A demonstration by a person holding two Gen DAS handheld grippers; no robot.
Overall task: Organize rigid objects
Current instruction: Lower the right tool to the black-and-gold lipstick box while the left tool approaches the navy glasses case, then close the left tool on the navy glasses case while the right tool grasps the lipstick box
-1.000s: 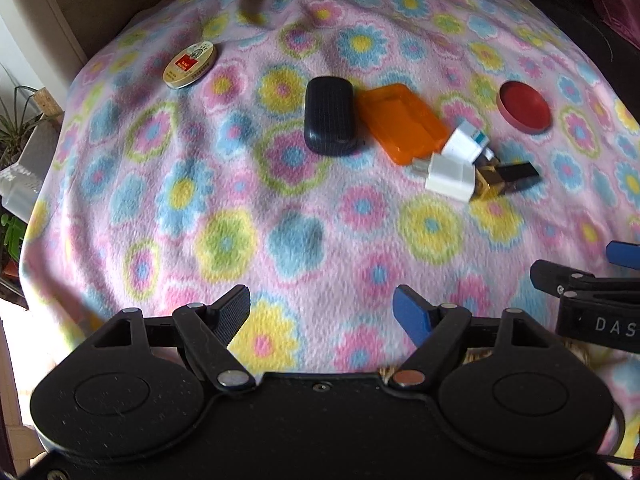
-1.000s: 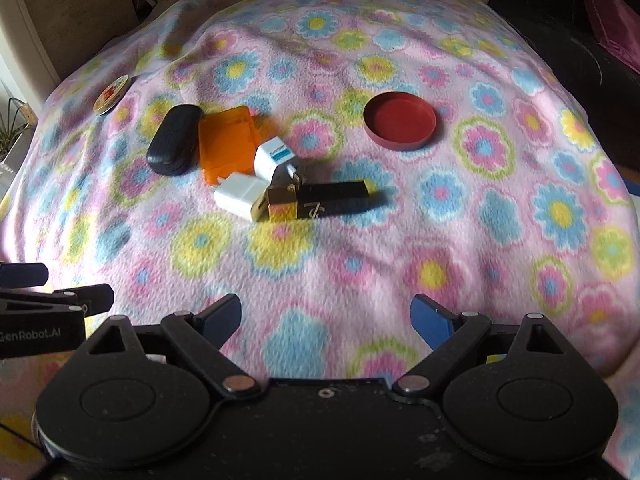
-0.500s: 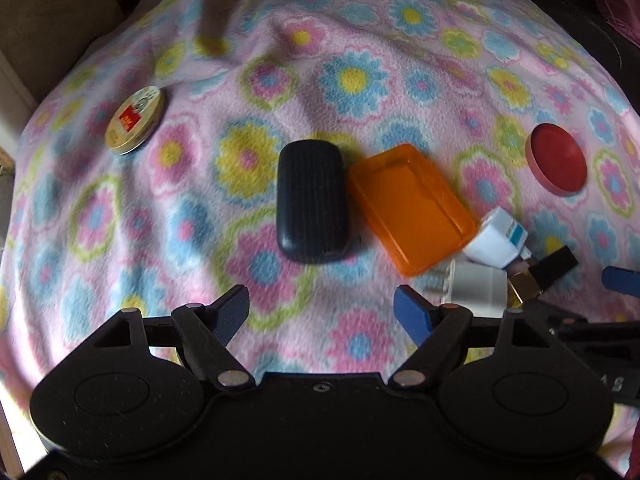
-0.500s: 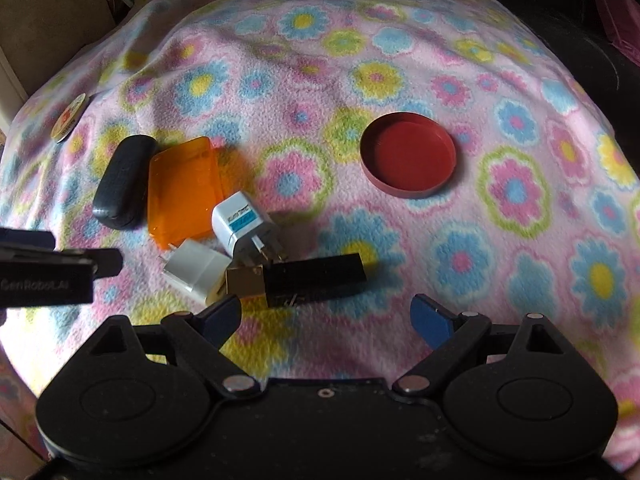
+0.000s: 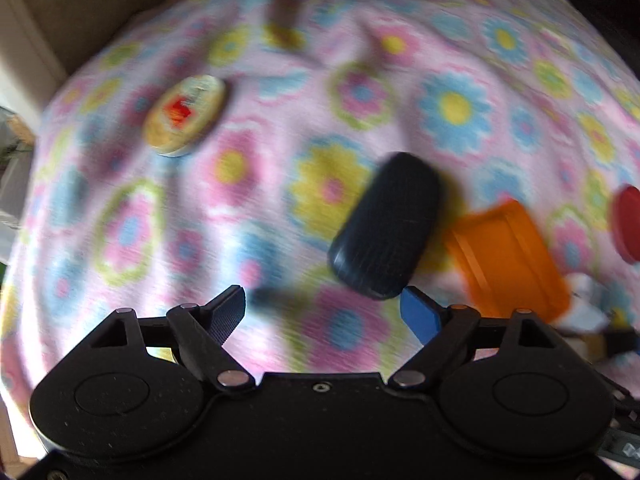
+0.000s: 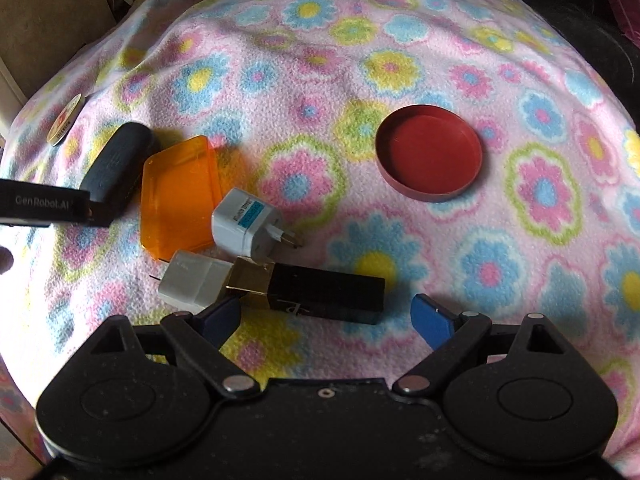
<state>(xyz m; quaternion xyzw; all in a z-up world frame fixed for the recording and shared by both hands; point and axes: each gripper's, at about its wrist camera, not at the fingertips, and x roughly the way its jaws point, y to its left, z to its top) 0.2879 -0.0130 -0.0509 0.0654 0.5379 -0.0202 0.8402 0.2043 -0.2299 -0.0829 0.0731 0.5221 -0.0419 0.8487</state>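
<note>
A pink fleece blanket (image 6: 400, 40) printed with blue, yellow and green flowers covers the whole surface, and a loose group of small hard objects lies on it. In the right wrist view, the right tongs (image 6: 326, 314) hang low over the blanket with their blue-padded jaws spread wide and nothing gripped; a black and gold rectangular box (image 6: 316, 290) lies just in front of them, partly between the jaws. Touching the box's gold end is a white charger block (image 6: 192, 282). Just behind these sits a white travel plug adapter (image 6: 246, 224) with a blue label, its pins pointing right. It rests against an orange translucent tray (image 6: 180, 196), and a black ribbed oval case (image 6: 116, 160) lies beside the tray's left edge. A round red lid (image 6: 430, 152), open side up, sits well apart to the right. A small round tin (image 6: 66, 124) lies far left. In the blurred left wrist view, the left tongs (image 5: 322, 306) are opening, holding nothing, with the black case just ahead of their right jaw.
</note>
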